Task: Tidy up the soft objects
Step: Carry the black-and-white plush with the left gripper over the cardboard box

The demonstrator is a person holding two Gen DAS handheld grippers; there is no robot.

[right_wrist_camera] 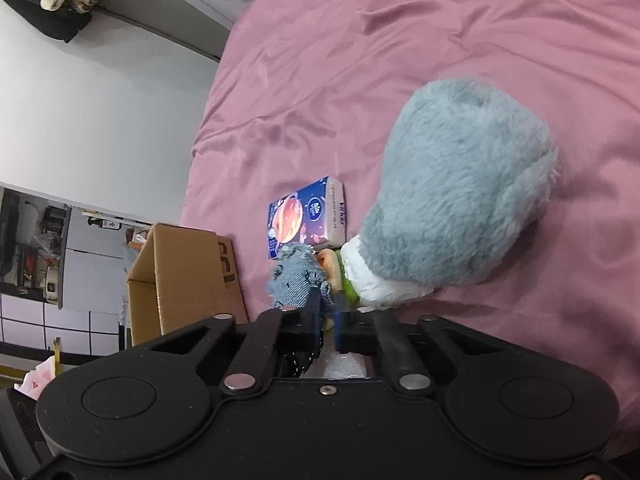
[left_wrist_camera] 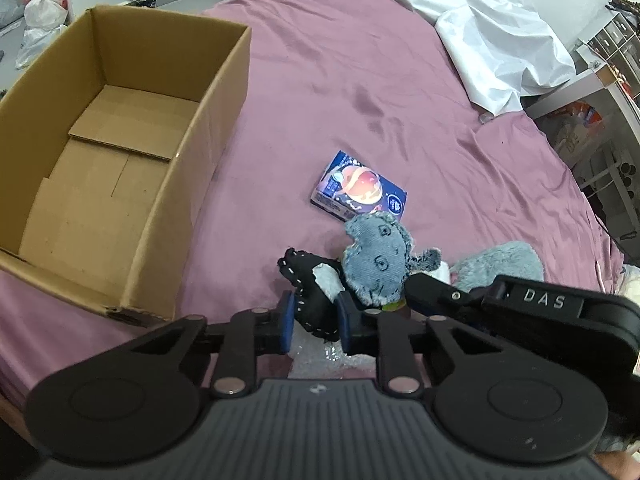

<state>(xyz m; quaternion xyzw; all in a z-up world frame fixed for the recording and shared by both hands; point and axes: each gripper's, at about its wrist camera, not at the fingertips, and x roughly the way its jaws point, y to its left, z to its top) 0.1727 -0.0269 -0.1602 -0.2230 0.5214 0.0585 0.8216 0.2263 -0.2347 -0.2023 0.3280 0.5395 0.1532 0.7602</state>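
A denim doll lies on the pink bed: a blue denim head (left_wrist_camera: pixel 376 260) and a black stitched body (left_wrist_camera: pixel 316 296). My left gripper (left_wrist_camera: pixel 316 320) is shut on the black body. My right gripper (right_wrist_camera: pixel 326 320) is shut on the doll's denim part (right_wrist_camera: pixel 298 280); its black arm (left_wrist_camera: pixel 520 308) crosses the left wrist view. A fluffy grey-blue plush (right_wrist_camera: pixel 460 200) lies right beside the doll, also in the left wrist view (left_wrist_camera: pixel 500 264). An open, empty cardboard box (left_wrist_camera: pixel 112 160) stands to the left, also in the right wrist view (right_wrist_camera: pixel 180 280).
A blue tissue pack (left_wrist_camera: pixel 358 186) lies on the pink bed sheet (left_wrist_camera: pixel 360 60) just beyond the doll, also in the right wrist view (right_wrist_camera: pixel 308 216). White bedding (left_wrist_camera: pixel 480 20) is heaped at the far right. Bags and shelves stand around the bed.
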